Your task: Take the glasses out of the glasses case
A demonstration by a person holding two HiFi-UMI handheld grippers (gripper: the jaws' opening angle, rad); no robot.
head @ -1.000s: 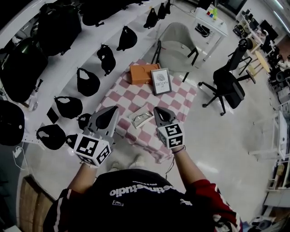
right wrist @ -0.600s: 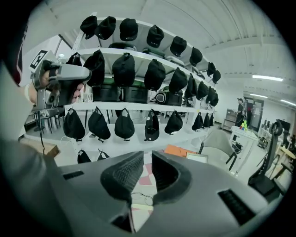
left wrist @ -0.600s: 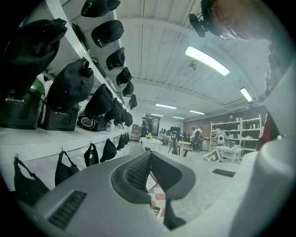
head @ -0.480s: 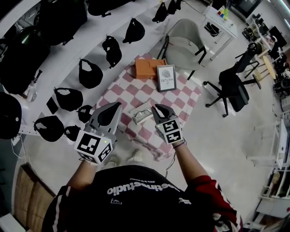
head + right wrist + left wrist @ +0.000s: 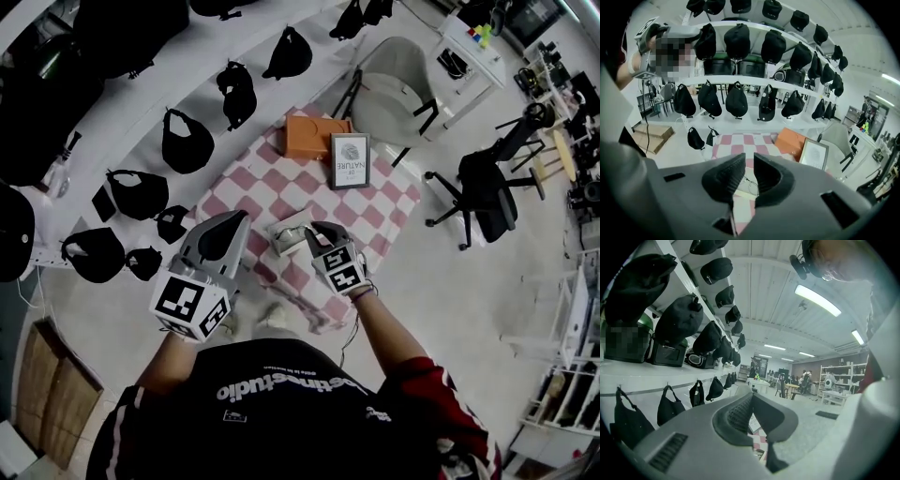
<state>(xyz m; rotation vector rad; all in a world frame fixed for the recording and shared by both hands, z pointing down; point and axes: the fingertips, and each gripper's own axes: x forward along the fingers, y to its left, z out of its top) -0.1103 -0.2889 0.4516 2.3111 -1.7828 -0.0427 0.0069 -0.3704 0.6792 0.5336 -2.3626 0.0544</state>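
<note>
The right gripper is nearing the glasses case, fingers slightly spread, glasses half hidden beyond them; the left gripper's fingers are pressing together.

**Little to read from here**

The framed print at the far side of the checked cloth carries two short lines under a round motif. I read them as "OF NATURE", only just. White print runs across the person's black shirt, upside down to me, ending in "studio". The cubes on the left gripper and right gripper show square black-and-white markers, no letters.
</note>
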